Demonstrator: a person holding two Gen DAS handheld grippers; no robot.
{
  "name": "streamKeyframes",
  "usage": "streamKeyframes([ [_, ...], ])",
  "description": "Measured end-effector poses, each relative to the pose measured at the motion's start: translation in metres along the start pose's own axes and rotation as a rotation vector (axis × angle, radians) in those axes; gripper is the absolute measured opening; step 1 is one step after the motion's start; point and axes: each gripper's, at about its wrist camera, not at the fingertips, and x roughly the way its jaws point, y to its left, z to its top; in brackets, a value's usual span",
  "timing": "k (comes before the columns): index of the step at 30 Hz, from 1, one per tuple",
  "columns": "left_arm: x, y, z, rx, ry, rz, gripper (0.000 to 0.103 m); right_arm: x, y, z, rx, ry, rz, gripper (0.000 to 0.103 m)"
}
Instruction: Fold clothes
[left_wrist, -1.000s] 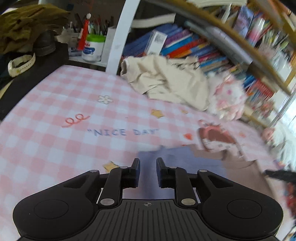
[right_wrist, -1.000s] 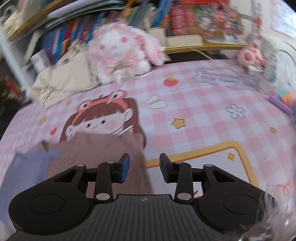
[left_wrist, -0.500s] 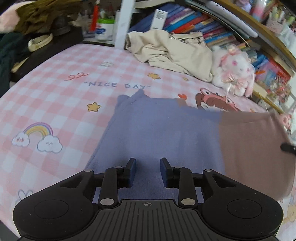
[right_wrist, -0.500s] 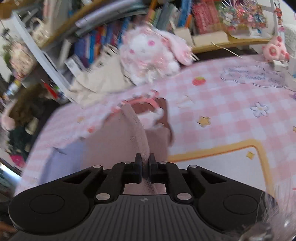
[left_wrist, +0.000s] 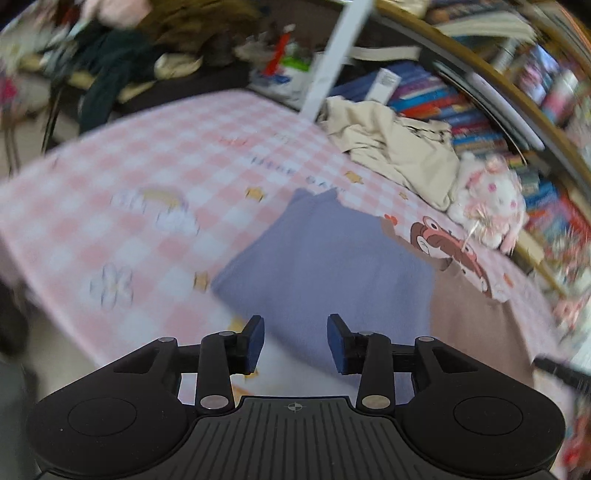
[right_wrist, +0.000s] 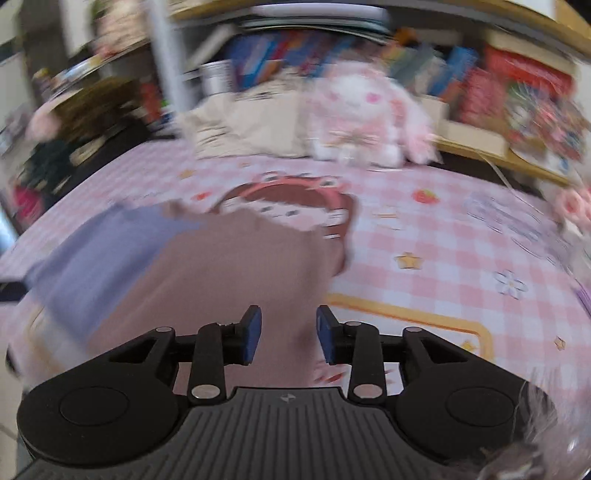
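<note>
The fingers (left_wrist: 255, 341) of the left gripper (left_wrist: 295, 341) are spreading apart, nothing pinched between them; only the lavender half of the two-tone garment (left_wrist: 325, 266) is showing through the gap, lying below. The right gripper (right_wrist: 285, 334) is doing the same, its fingers (right_wrist: 251, 334) parting over the brown half of that garment (right_wrist: 236, 266), with no cloth caught between the pads.

The garment is lying spread and fairly flat on the pink checked cloth (left_wrist: 147, 177) that is covering the desk, lavender on the left gripper's side and brown on the right gripper's side, partly hiding the cartoon girl print (right_wrist: 288, 205). It seems to be sitting that way so each hand is working its own end: one gripper over each colour, both tilted down toward the near edge, which would suit taking hold of that hem for a fold away from the person.

A crumpled beige garment (left_wrist: 399, 147) is waiting at the back of the desk, just beside a white and pink plush rabbit (left_wrist: 487, 203) and under the bookshelf (left_wrist: 461, 110), probably set aside as the next piece to fold. Both views are blurred, so fine creases and the exact hem line are not readable.
</note>
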Motion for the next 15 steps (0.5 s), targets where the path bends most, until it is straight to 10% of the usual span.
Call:
streamKeyframes([
  [6, 0.021, 0.049, -0.002, -0.459, 0.014, -0.103, 0.037, 0.021, 0.025, -0.019, -0.035, 0.107, -0.019, 0.025],
  [15, 0.042, 0.075, -0.003, -0.676, -0.011, -0.095, 0.034, 0.03, 0.032, -0.022, -0.052, 0.152, -0.063, 0.025],
])
